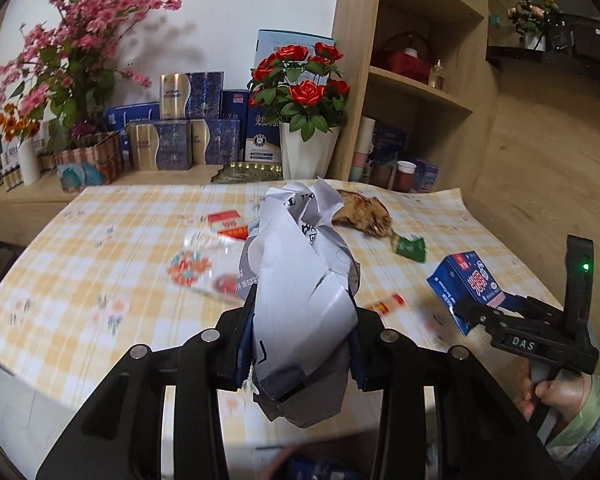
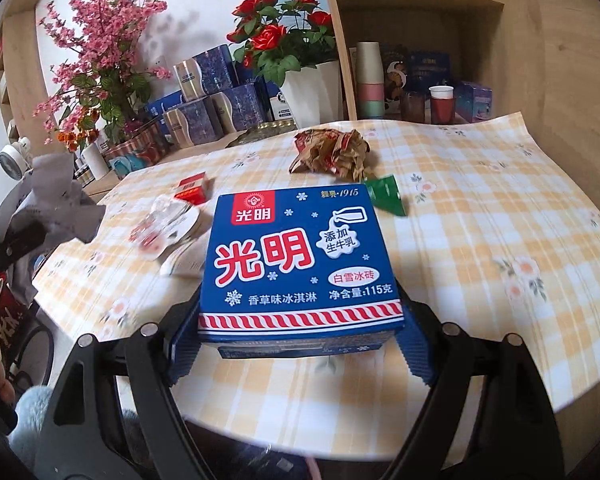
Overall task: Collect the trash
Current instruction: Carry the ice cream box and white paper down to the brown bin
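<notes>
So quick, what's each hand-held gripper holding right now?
Left hand-held gripper: closed on the crumpled white paper, lifted off the table.
Right hand-held gripper: closed on the blue ice cream box.

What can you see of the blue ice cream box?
The blue ice cream box is a flat cardboard carton, printed with red-and-white Chinese lettering, snowflakes and a red-white striped band. It looks intact and uncrushed. The right tool clamps its near end between blue ribbed pads, holding it face up, raised off the checked tablecloth.
</notes>
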Action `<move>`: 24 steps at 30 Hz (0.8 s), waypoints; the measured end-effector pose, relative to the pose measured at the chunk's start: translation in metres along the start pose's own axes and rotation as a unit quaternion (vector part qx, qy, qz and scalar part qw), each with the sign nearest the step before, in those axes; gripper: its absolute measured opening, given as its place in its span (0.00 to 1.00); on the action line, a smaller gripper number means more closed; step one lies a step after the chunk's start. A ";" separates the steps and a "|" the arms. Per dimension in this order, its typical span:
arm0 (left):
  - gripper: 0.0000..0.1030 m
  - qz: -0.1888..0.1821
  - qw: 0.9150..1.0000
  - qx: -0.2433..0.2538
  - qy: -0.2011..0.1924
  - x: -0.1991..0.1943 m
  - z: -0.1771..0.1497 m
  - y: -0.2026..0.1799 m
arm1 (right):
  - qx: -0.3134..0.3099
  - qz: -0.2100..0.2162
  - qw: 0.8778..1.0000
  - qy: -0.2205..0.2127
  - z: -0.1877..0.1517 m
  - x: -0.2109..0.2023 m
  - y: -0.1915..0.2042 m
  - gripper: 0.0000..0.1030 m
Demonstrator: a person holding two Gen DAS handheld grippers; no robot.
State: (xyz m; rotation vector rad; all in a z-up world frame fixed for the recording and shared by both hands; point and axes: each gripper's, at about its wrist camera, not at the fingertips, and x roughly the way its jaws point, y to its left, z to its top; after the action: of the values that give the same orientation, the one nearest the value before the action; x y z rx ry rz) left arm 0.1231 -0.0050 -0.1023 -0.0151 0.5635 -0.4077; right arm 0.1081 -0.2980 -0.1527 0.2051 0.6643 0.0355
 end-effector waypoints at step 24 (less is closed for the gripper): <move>0.36 0.008 1.000 -0.030 -0.004 -0.097 -0.070 0.002 | -0.077 0.035 0.994 0.072 -0.121 -0.064 0.055 0.79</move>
State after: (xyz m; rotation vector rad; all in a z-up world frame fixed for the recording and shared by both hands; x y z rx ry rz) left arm 0.0126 0.0400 -0.1121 -0.0697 0.5681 -0.3746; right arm -0.0152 -0.2293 -0.1956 0.0766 0.7938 0.1696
